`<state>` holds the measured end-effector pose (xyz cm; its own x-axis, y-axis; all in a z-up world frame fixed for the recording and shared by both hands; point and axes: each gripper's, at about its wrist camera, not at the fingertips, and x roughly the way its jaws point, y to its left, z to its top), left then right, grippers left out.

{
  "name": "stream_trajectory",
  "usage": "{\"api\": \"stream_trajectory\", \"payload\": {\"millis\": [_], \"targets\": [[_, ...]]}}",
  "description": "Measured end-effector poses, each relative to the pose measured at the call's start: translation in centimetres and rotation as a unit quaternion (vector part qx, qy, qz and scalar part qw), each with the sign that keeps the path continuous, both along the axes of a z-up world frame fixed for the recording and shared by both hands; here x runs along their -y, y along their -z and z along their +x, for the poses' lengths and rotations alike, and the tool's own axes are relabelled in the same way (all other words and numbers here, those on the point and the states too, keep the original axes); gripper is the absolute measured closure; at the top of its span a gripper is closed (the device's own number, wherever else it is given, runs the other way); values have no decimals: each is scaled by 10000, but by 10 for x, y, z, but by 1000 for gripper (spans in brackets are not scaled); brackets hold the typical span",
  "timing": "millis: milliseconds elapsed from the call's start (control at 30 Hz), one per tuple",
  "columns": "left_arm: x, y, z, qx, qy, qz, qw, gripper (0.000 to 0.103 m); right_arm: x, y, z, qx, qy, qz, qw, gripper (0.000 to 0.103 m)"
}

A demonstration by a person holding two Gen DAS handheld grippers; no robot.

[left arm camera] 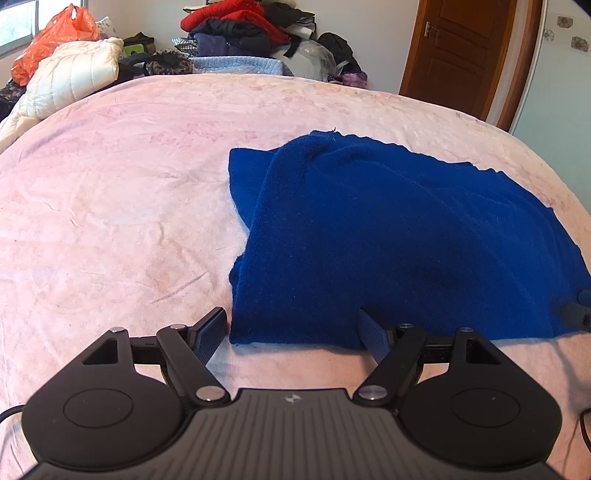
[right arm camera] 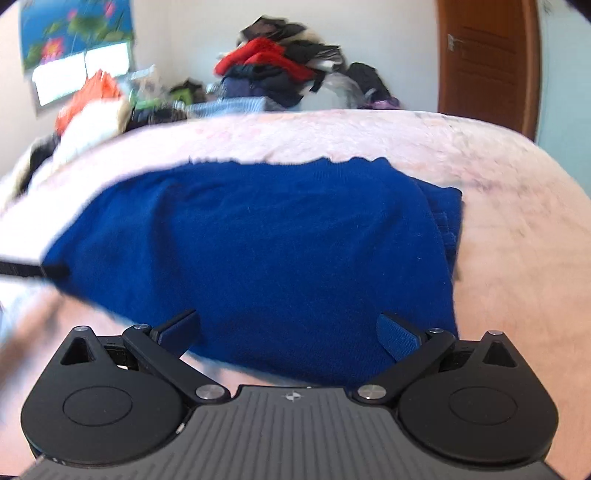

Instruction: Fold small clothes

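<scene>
A dark blue knit garment (left arm camera: 388,229) lies partly folded on the pink bedspread (left arm camera: 118,206), its sleeves turned in. It also fills the middle of the right wrist view (right arm camera: 266,243). My left gripper (left arm camera: 291,332) is open at the garment's near left corner, with one finger on the sheet and the other at the hem. My right gripper (right arm camera: 291,332) is open over the garment's near edge, holding nothing. The right gripper's tip shows at the right edge of the left wrist view (left arm camera: 576,314). The right wrist view is motion-blurred.
A heap of clothes (left arm camera: 243,33) sits beyond the bed's far edge, with a white quilted jacket (left arm camera: 70,81) and an orange bag (left arm camera: 55,37) at the far left. A brown door (left arm camera: 454,55) stands at the far right.
</scene>
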<state>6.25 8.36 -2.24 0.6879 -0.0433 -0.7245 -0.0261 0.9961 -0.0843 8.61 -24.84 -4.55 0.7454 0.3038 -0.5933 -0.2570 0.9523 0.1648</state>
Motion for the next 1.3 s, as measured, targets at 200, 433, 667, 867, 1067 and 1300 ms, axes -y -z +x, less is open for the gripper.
{"api": "stream_trajectory", "payload": {"millis": [200, 433, 667, 867, 1067, 1300], "targets": [[3, 0, -3, 12, 2, 136, 9999, 26, -9, 12, 0, -40, -30, -622, 9981, 1], [5, 1, -3, 27, -10, 172, 9998, 26, -18, 18, -2, 62, -57, -964, 9953, 0], [-9, -3, -1, 88, -106, -72, 9999, 25, -24, 8, -2, -63, 39, -1025, 9947, 1], [-37, -11, 21, 64, -307, -731, 9968, 22, -47, -11, -1, 295, -252, -1107, 9931, 1], [-53, -17, 45, 51, -466, -1296, 9905, 22, -88, -17, 6, 480, -847, -1230, 9876, 1], [-55, -13, 56, 20, -134, -1701, 9853, 22, -103, -19, -4, 677, -961, -1483, 9819, 1]]}}
